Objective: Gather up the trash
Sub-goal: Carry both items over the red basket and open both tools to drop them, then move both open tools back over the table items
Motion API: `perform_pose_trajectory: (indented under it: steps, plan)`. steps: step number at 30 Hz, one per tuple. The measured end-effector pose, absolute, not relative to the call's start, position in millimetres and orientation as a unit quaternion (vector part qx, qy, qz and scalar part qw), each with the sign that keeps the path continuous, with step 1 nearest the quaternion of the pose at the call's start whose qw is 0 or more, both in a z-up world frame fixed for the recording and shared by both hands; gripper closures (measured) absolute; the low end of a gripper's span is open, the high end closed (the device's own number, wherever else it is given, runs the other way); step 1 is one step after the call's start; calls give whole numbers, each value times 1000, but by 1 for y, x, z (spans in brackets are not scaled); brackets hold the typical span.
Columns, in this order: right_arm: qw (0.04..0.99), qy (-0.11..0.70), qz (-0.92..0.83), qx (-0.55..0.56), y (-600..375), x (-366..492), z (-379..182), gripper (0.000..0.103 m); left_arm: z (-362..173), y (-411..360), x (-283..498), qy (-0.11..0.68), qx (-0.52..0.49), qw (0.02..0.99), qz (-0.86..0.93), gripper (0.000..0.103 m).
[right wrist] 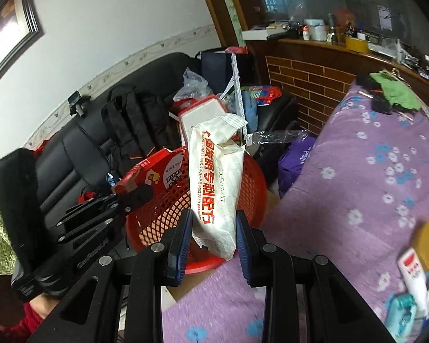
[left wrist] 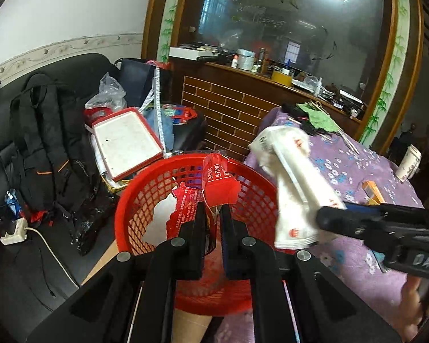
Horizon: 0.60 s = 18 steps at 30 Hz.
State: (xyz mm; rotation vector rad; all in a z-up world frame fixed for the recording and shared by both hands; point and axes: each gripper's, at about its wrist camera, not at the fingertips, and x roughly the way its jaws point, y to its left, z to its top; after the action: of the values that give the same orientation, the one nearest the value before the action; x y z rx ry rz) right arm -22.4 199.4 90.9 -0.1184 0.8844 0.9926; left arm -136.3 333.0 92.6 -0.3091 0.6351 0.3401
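A red mesh basket (left wrist: 251,194) stands at the edge of the purple flowered table (left wrist: 357,165); it also shows in the right wrist view (right wrist: 168,203). My left gripper (left wrist: 213,214) is shut on a torn red carton (left wrist: 218,183) and holds it over the basket; the carton also shows in the right wrist view (right wrist: 154,171). My right gripper (right wrist: 213,228) is shut on a white packet with red lettering (right wrist: 217,177), held upright beside the basket's rim. The packet (left wrist: 294,188) and right gripper (left wrist: 331,217) show at the right of the left wrist view.
A black sofa (left wrist: 20,131) with a black backpack (left wrist: 51,148) and a red-rimmed white tray (left wrist: 125,143) lies behind the basket. A paper cup (left wrist: 409,161), an orange box (left wrist: 373,190) and green cloth (left wrist: 320,117) sit on the table. Small cartons (right wrist: 414,280) lie at the right.
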Motion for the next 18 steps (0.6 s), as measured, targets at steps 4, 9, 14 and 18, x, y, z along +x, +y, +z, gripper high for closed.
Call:
perform_pose_trajectory:
  steps: [4, 9, 14, 18]
  plan:
    - [796, 404, 445, -68, 213, -18, 85, 57, 94, 341, -142, 297, -169, 922, 180, 42]
    - [813, 390, 428, -53, 180, -18, 92, 55, 101, 330, -148, 283, -160, 929, 175, 42]
    - [836, 378, 396, -36, 127, -26, 101, 45, 108, 296, -141, 286, -150, 936, 136, 42]
    - [848, 375, 375, -7, 81, -34, 103, 41, 109, 253, -128, 298, -130, 941, 97, 41]
